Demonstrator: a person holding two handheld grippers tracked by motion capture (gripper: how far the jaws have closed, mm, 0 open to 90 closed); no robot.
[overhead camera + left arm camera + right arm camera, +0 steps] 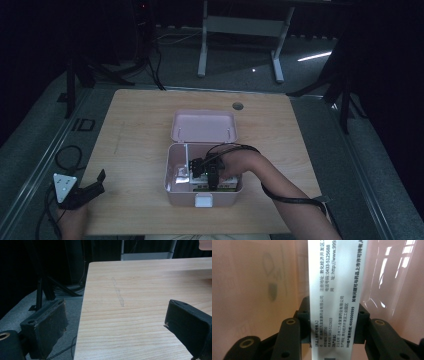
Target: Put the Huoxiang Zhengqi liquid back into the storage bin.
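Wooden table [135, 150] carries a pink storage box [172, 192] with its lid [204, 126] swung fully open. Inside the box, the right gripper [211, 175] is lowered, its jaws pinching a white printed carton [334, 290] by its narrow sides. At least one other carton [220, 188] already lies in the box. Judgement: packing is under way; release and lid closure remain. The left gripper [82, 190] rests at the table's left edge, jaws spread and empty.

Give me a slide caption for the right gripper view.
Right gripper clamps a white printed carton inside the pink box.
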